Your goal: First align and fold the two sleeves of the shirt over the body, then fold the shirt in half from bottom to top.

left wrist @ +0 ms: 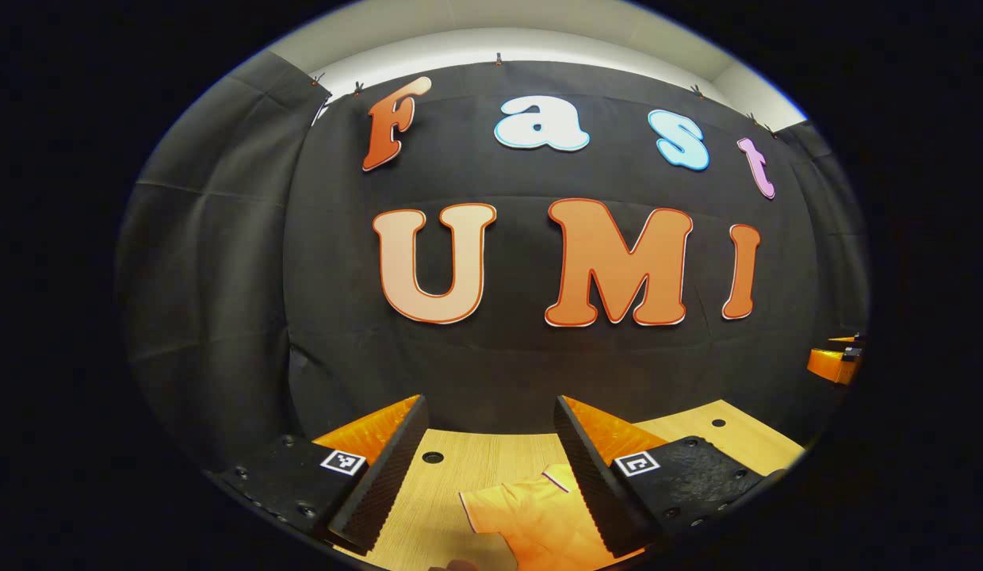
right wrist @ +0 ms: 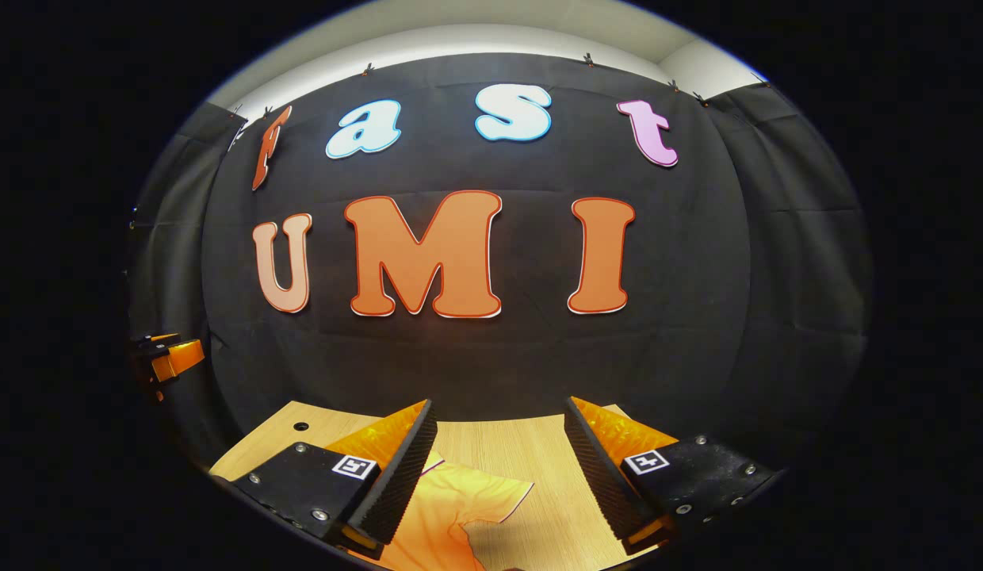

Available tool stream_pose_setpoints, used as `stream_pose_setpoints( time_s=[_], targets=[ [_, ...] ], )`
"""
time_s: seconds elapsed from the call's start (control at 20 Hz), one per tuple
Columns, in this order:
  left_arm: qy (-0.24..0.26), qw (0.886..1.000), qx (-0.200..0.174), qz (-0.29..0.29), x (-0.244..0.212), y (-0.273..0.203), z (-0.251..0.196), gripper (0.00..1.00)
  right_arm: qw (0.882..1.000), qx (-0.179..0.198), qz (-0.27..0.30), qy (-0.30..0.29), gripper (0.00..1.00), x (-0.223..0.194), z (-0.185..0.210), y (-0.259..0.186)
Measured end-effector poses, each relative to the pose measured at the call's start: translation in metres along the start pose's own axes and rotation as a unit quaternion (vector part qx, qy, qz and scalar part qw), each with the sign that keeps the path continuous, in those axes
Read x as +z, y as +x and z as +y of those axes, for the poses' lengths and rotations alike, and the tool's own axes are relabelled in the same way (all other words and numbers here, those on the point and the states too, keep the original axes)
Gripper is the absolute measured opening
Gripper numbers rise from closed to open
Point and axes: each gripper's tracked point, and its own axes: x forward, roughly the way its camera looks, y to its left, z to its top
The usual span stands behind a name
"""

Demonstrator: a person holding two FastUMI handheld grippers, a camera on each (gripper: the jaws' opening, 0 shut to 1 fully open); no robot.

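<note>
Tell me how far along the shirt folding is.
Nothing looks folded yet: the orange shirt lies on the wooden table with a sleeve spread out. Left gripper and right gripper hover open, holding nothing. Both sleeve folds and the bottom-to-top fold remain.

shirt: orange, thin pale-and-dark trim at the sleeve hem; lies flat on the wooden surface
sleeves: one spread outward in each gripper view; unfolded
</note>
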Motion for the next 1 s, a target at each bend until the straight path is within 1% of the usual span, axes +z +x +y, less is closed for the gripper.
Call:
stream_pose_setpoints(
  time_s=[0.25,0.45,0.55,0.75,0.85,0.9,0.95,1.0],
  targets=[
    [-0.006,1.000,0.008,0.002,-0.005,-0.001,0.007,0.98,1.000,0.003,0.004,0.002,0.98,-0.001,0.003,0.002],
    [-0.004,1.000,0.013,0.005,-0.009,-0.001,0.010,0.98,1.000,-0.007,0.018,0.002,0.97,-0.008,0.000,0.009],
    [-0.004,1.000,0.015,0.006,-0.012,-0.001,0.013,0.98,0.999,-0.011,0.039,0.002,0.98,-0.018,0.001,0.016],
    [-0.005,1.000,0.016,0.016,-0.022,0.000,0.019,0.98,0.995,0.000,0.096,0.015,0.98,-0.042,0.010,0.038],
    [-0.004,1.000,0.018,0.016,-0.025,0.000,0.025,0.98,0.990,0.002,0.139,0.035,0.98,-0.059,0.010,0.058],
    [-0.007,1.000,0.019,0.015,-0.027,0.001,0.027,0.98,0.984,0.006,0.170,0.054,0.98,-0.072,0.012,0.069],
    [-0.009,1.000,0.017,0.019,-0.030,0.003,0.027,0.98,0.974,0.014,0.210,0.080,0.98,-0.086,0.017,0.078],
    [-0.009,1.000,0.016,0.022,-0.034,0.004,0.029,0.98,0.967,0.013,0.238,0.088,0.98,-0.099,0.019,0.092]
  ],
)
